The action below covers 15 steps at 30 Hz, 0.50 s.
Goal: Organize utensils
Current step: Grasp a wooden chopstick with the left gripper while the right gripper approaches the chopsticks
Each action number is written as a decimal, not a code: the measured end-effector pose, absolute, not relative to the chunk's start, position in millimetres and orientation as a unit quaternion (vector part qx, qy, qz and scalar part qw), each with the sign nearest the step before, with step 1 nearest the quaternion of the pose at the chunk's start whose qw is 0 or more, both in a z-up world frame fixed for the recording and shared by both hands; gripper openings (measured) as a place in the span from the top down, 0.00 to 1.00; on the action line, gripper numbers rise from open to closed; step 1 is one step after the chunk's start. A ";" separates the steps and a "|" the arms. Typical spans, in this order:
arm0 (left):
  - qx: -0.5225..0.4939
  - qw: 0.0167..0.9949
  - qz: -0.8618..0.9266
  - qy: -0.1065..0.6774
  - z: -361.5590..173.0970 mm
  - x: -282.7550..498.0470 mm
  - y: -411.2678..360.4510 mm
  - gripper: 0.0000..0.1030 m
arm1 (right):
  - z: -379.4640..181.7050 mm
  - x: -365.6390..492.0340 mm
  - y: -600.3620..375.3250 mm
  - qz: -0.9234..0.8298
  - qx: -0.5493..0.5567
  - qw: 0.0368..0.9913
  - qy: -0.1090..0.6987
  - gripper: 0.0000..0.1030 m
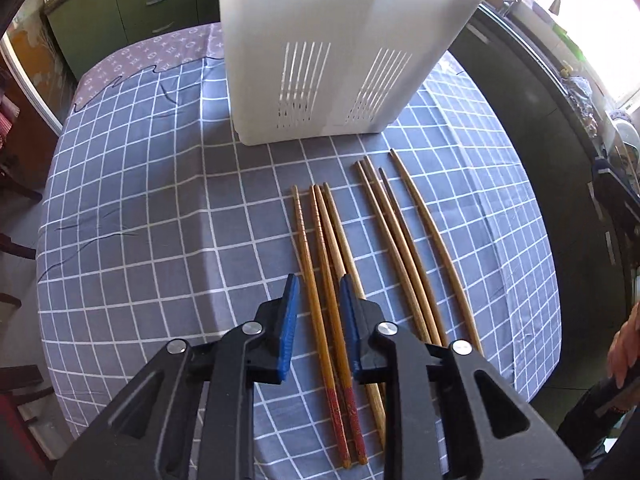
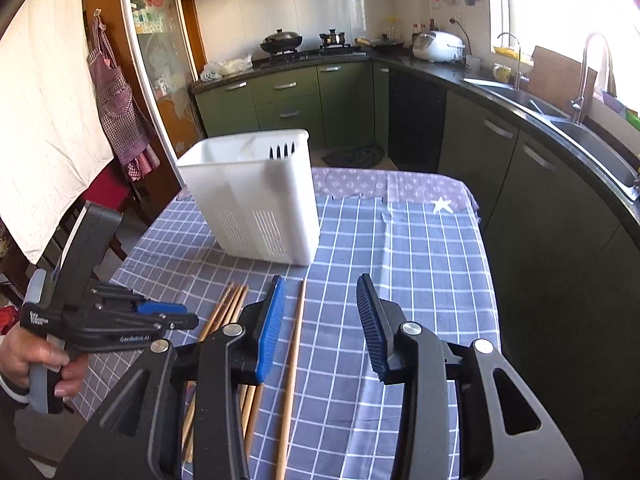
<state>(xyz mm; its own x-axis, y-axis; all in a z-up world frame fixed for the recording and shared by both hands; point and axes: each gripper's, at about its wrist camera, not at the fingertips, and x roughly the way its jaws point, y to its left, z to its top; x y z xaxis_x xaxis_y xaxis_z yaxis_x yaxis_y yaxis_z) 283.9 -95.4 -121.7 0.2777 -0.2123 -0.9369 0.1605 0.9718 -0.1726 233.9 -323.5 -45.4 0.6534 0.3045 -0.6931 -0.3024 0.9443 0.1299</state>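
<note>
With our left tongs (image 1: 319,316) narrowed astride two red-tipped wooden chopsticks (image 1: 320,304) on the checked desk (image 1: 160,240) and our right tongs (image 2: 320,320) wide and empty, we should close squarely before lifting toward the white slotted plastic holder (image 1: 320,60).

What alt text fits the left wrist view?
The left hand-held gripper, jaws open, straddles two red-ended chopsticks among eight lying on a checked tablecloth. A white slotted utensil holder stands beyond them.
</note>
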 end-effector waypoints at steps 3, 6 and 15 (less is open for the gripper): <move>-0.016 0.794 -0.102 0.599 -130.5 294.7 -99.9 0.81 | -61.5 233.0 -327.5 0.169 0.007 0.902 0.398 0.64; -0.008 0.792 -0.084 0.605 -137.3 303.3 -102.1 0.81 | -69.6 233.6 -330.0 0.174 0.013 0.897 0.407 0.64; 0.013 0.780 -0.071 0.622 -150.7 313.1 -113.7 0.88 | -71.3 241.6 -331.6 0.177 0.014 0.894 0.411 0.61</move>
<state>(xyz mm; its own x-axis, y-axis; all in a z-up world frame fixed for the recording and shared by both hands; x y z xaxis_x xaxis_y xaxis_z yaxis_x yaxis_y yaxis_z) 313.1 -113.7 -150.7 0.2168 -0.0952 -0.9716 0.1269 0.9895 -0.0686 241.6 -331.6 -71.3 0.5991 0.3277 -0.7305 -0.3050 0.9370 0.1702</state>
